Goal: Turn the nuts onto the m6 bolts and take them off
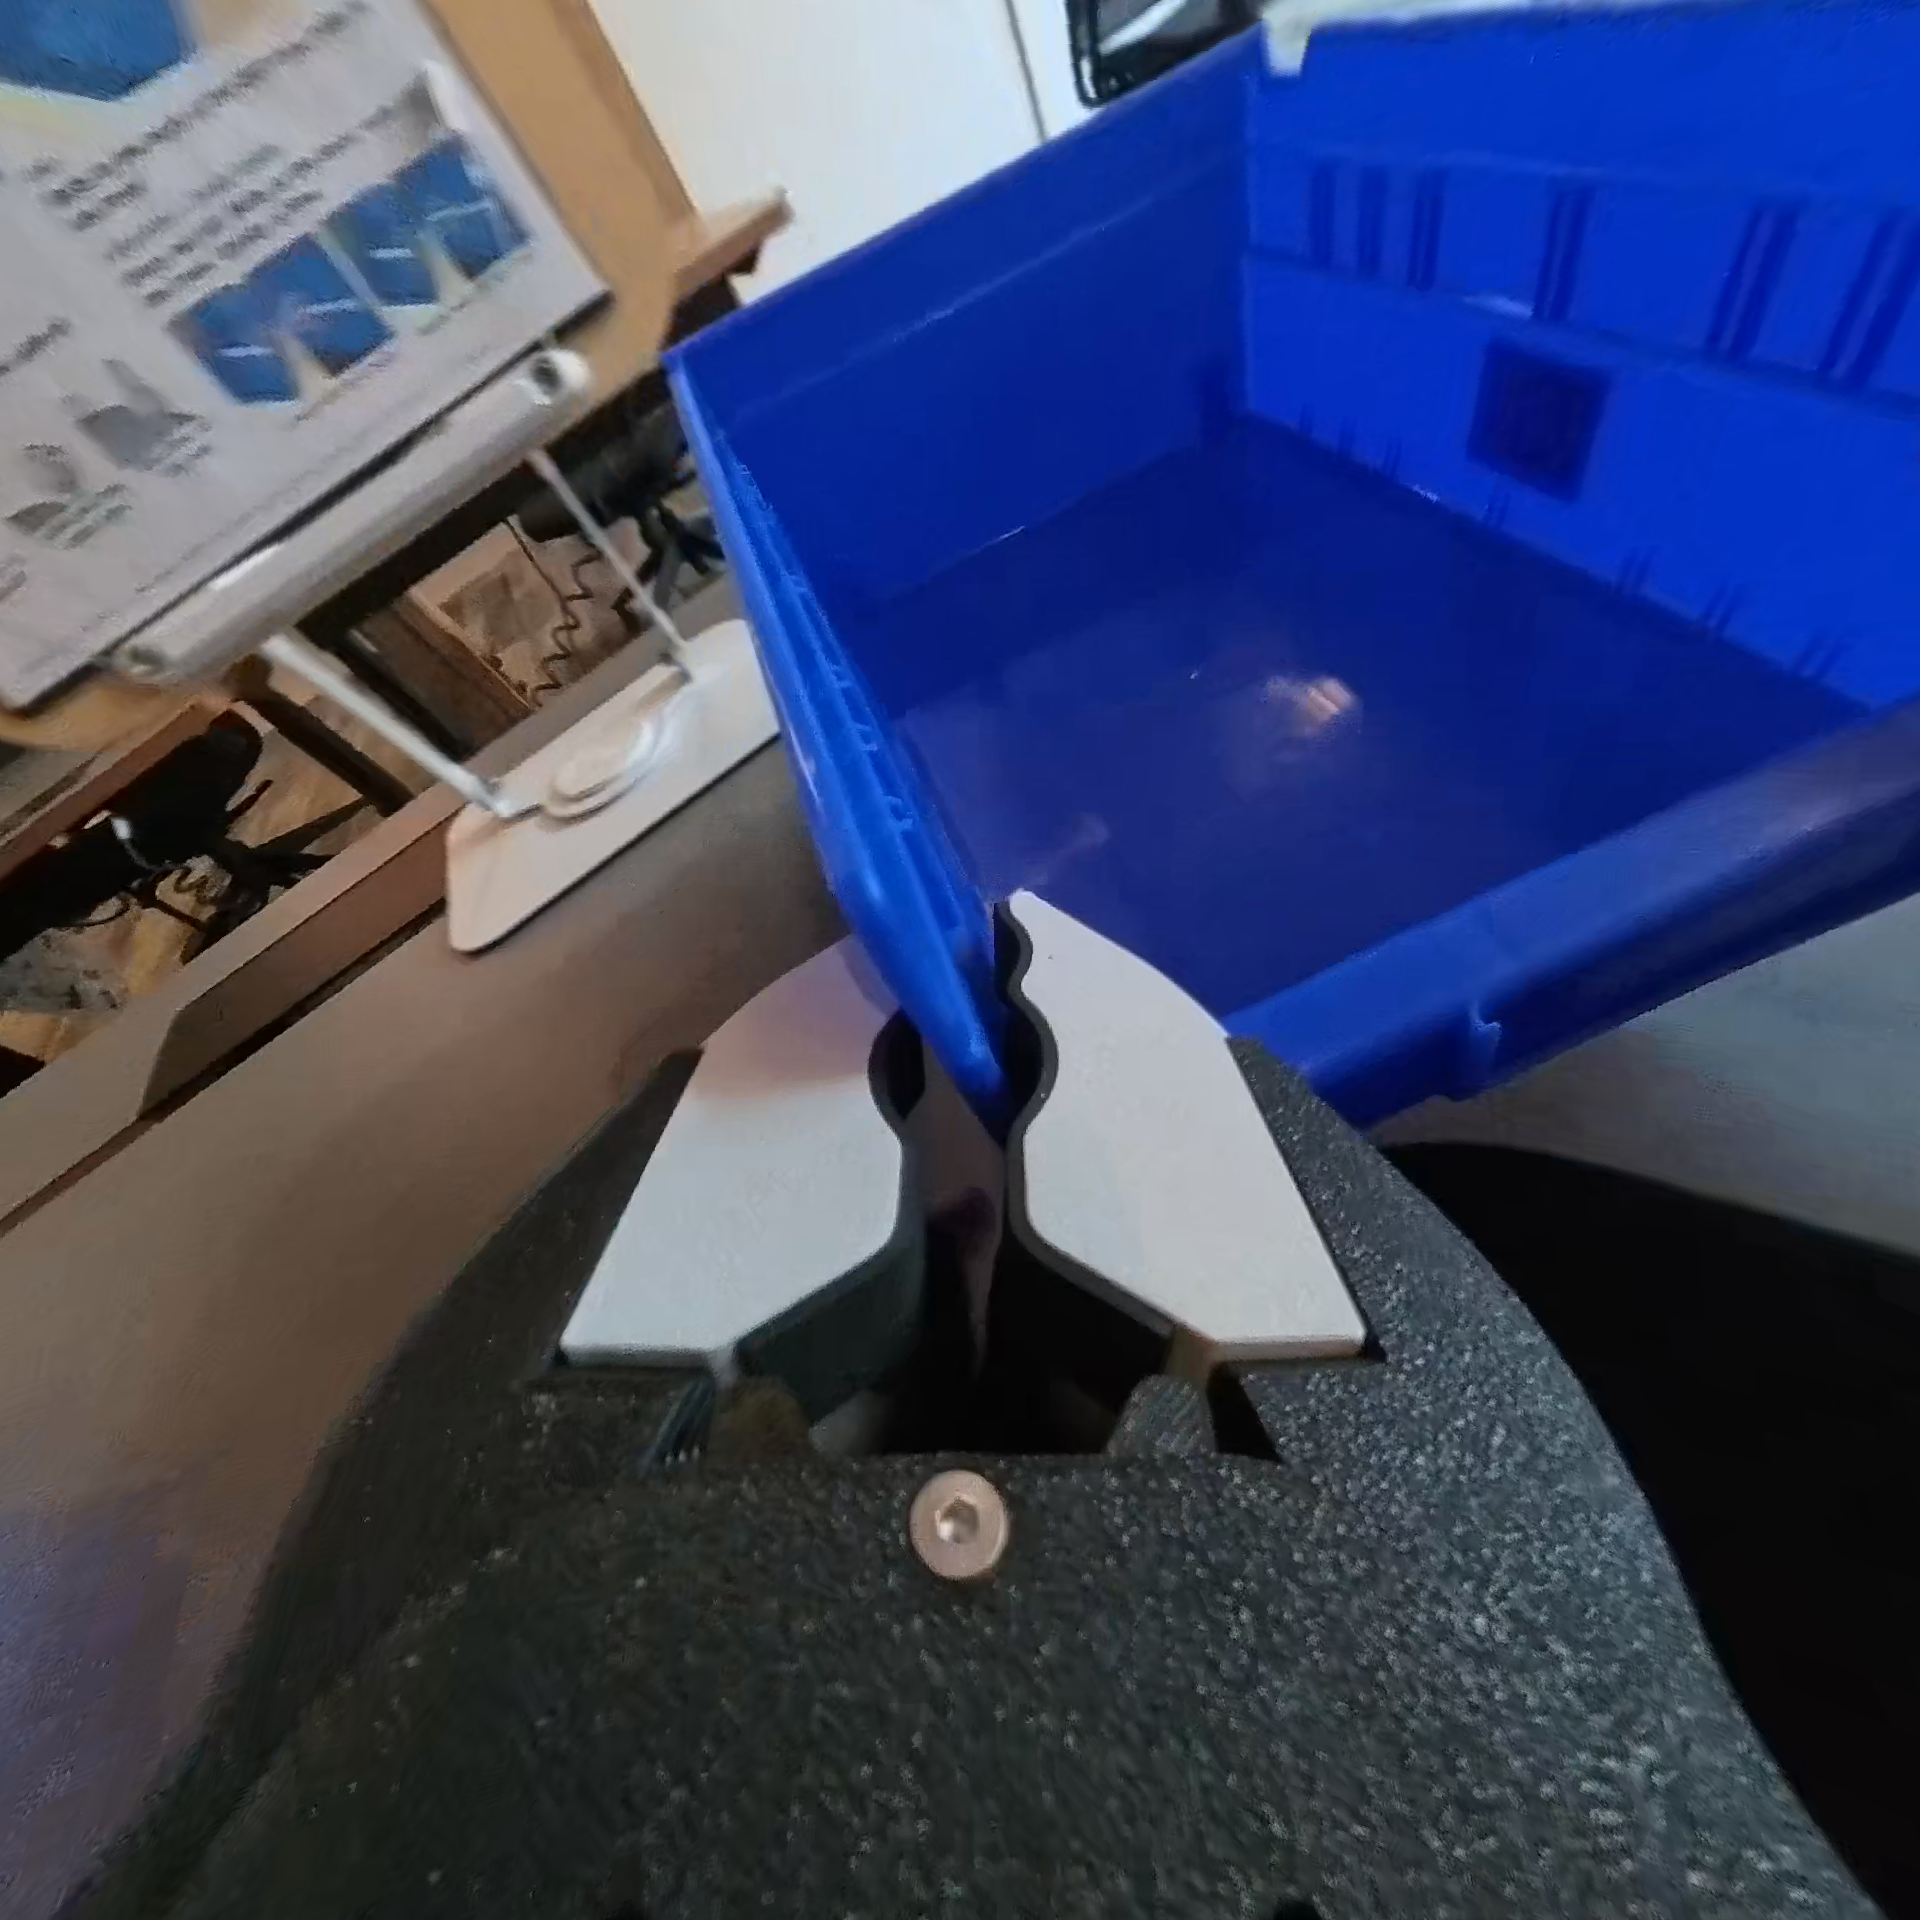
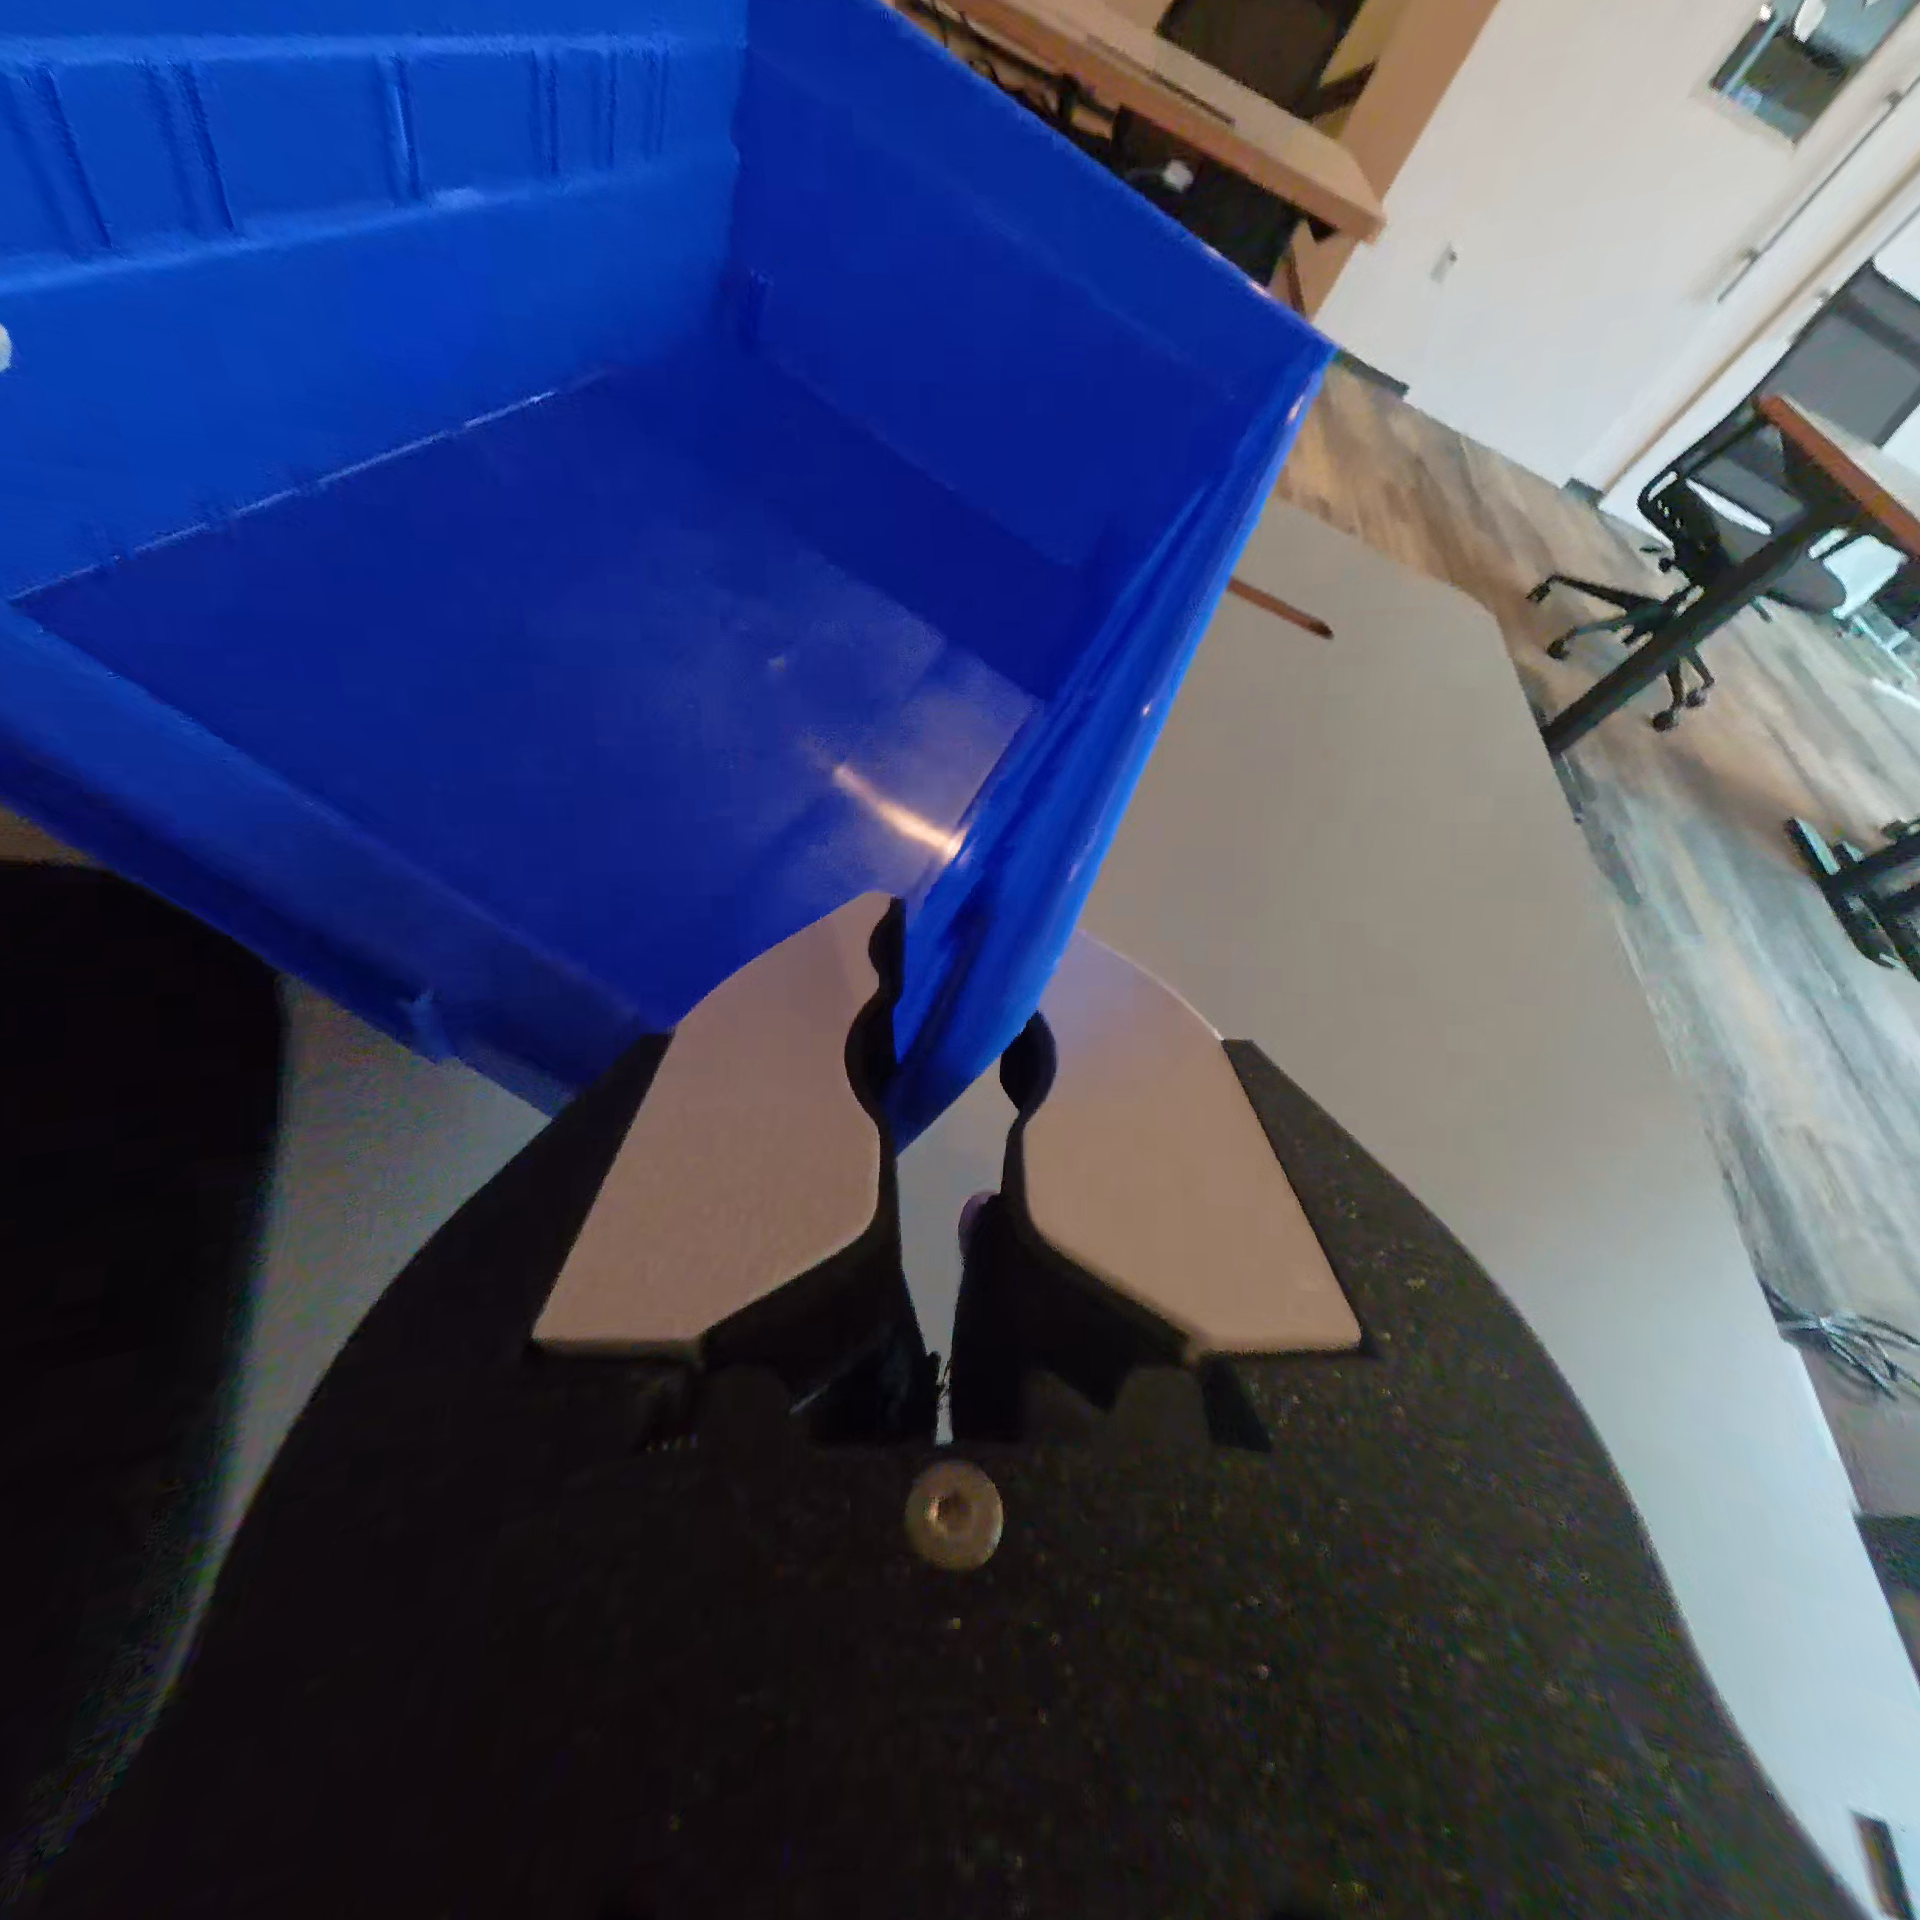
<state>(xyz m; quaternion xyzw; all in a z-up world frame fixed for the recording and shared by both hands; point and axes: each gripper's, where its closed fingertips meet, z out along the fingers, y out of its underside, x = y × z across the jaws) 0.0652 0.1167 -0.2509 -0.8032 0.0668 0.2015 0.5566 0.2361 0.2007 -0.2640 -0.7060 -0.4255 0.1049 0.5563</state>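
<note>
While both tongs are clenched on it, the blue bin [image 1: 1351, 644] hangs tilted above the worktop [image 2: 1351, 935], its inside bare in both views. The left tongs [image 1: 961, 1039] grip the bin's left side wall at its near corner, one finger [image 1: 1101, 1039] inside the bin and the other outside, pads against the plastic. The right tongs [image 2: 961, 1039] grip the right side wall the same way, the rim wedged between the dark pads. No nuts or bolts show in either view. A stand holding a printed sheet [image 1: 260, 312] sits at the worktop's far left edge. Office chairs [image 2: 1704, 561] stand on the wooden floor beyond the right edge.
</note>
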